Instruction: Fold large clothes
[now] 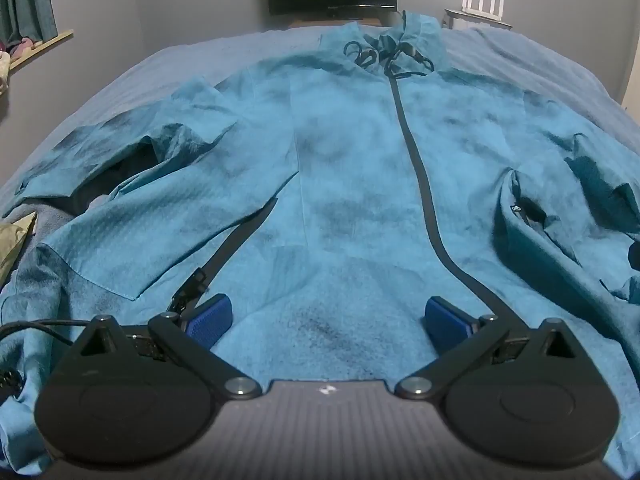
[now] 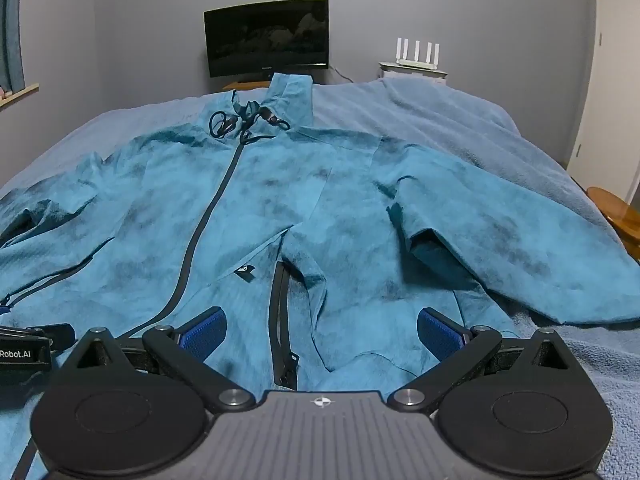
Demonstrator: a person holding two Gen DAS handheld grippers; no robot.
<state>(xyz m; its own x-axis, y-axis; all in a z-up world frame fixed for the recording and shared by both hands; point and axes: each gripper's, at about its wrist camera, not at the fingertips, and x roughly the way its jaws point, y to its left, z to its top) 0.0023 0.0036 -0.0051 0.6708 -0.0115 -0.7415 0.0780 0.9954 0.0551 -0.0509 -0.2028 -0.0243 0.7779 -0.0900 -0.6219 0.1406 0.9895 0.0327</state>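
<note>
A large teal zip jacket (image 1: 344,168) lies spread front-up on the bed, collar and drawcords at the far end, sleeves out to both sides. It also fills the right wrist view (image 2: 280,216). Its dark front zipper (image 1: 420,176) runs down the middle. My left gripper (image 1: 328,320) is open with blue pads, just above the jacket's near hem left of the zipper, holding nothing. My right gripper (image 2: 320,334) is open over the hem near a pocket zipper (image 2: 282,320), holding nothing. The left gripper's body (image 2: 24,354) shows at the left edge of the right wrist view.
The bed has a blue blanket (image 2: 460,120). A dark monitor (image 2: 267,38) and a white router (image 2: 416,60) stand beyond the far end. A wooden stool (image 2: 616,208) is at the right. A window sill with curtain (image 1: 36,40) is at the left.
</note>
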